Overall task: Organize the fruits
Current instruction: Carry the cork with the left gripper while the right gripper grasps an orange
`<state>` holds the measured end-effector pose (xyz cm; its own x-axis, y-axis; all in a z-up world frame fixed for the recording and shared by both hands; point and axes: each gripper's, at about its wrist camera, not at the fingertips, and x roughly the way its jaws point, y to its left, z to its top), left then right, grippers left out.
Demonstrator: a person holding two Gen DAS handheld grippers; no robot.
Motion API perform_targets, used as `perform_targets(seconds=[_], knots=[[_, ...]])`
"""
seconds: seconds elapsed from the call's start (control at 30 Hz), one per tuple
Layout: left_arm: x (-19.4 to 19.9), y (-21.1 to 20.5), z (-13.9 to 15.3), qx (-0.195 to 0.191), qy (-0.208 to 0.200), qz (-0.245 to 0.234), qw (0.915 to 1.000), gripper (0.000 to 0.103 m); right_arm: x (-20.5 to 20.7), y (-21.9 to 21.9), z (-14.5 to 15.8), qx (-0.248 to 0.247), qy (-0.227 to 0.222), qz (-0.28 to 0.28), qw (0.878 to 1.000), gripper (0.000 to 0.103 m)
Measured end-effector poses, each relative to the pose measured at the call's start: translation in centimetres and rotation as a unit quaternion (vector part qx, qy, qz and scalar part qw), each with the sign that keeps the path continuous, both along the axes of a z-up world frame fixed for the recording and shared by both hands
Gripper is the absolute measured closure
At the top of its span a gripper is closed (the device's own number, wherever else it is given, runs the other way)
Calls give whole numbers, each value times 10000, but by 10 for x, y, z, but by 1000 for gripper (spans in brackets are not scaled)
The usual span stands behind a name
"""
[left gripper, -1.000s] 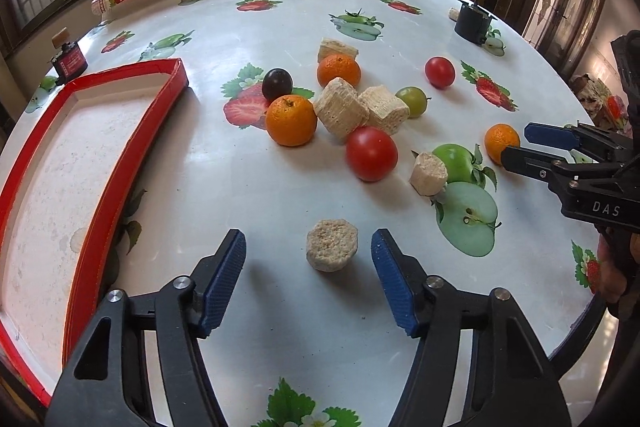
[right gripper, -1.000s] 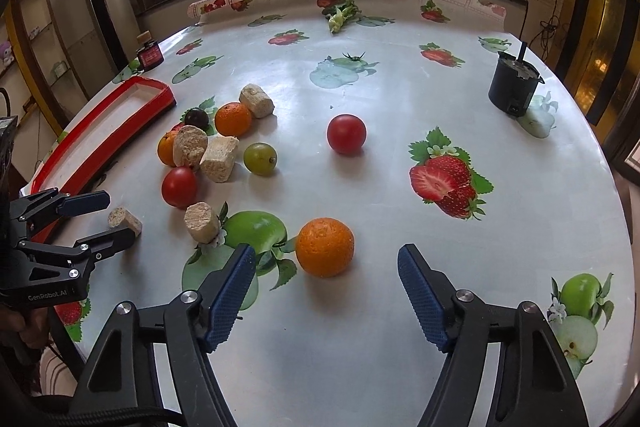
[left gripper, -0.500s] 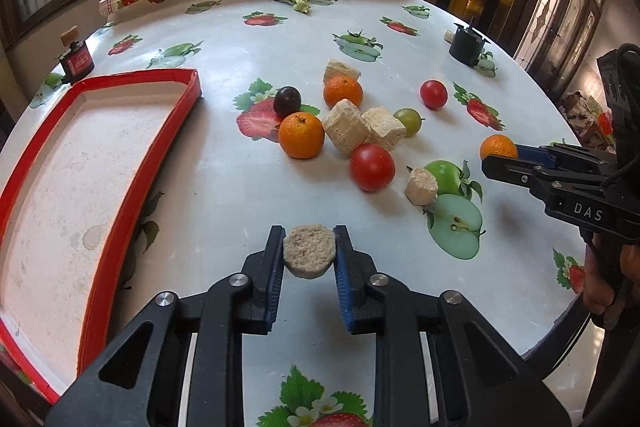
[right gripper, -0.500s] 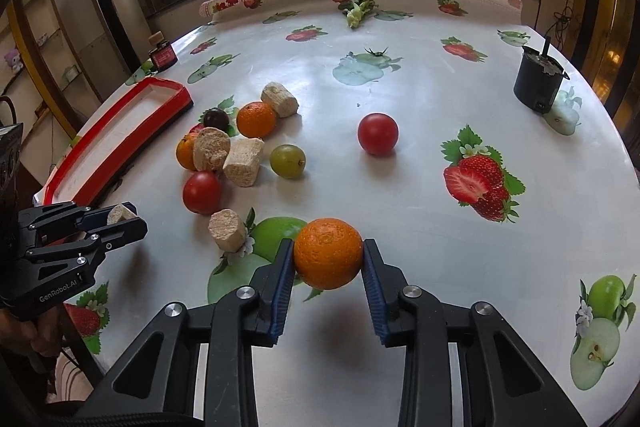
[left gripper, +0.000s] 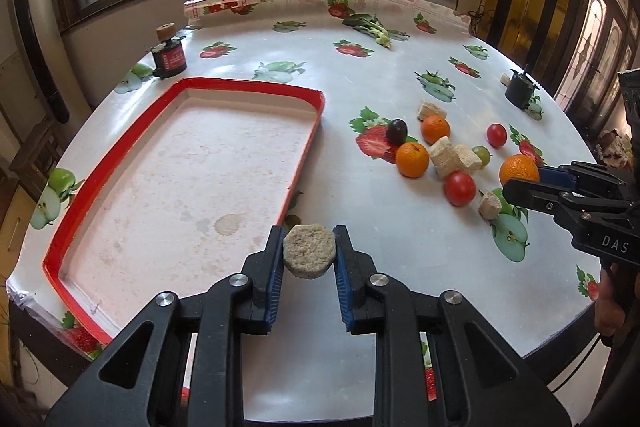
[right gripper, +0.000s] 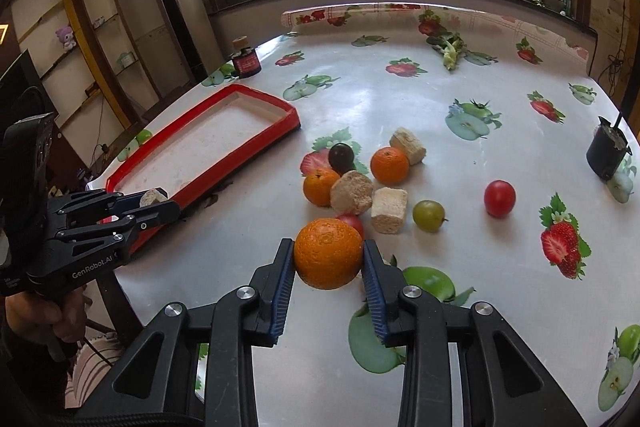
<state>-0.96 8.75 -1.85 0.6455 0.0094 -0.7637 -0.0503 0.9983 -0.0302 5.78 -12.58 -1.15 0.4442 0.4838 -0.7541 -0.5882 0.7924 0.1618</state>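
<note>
Blue-padded left gripper (left gripper: 308, 259) tilted down, jaws clamped on beige puck (left gripper: 309, 251) | right gripper (right gripper: 328, 267) tilted down, clamping orange (right gripper: 328, 253)

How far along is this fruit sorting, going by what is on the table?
Barely begun: the red tray holds nothing. In hand: the left gripper clamps a beige chunk near the tray's edge, and the right gripper clamps an orange. Left: two oranges, tomatoes, a green grape, a dark fruit and more chunks.

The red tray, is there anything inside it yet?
No fruit is inside the red tray; its pale floor shows only stains. The left hand-held gripper and its beige chunk cover a small patch by the near corner.
</note>
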Motion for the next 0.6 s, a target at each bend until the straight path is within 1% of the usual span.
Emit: perform_targets(seconds=[0.3, 0.6], knots=[[-10, 35, 3, 45, -60, 440, 9990, 82, -3, 50, 8, 116, -67, 484, 9987, 69], [-14, 67, 5, 69, -81, 794, 9968, 82, 4, 92, 15, 364, -30, 793, 9962, 69]])
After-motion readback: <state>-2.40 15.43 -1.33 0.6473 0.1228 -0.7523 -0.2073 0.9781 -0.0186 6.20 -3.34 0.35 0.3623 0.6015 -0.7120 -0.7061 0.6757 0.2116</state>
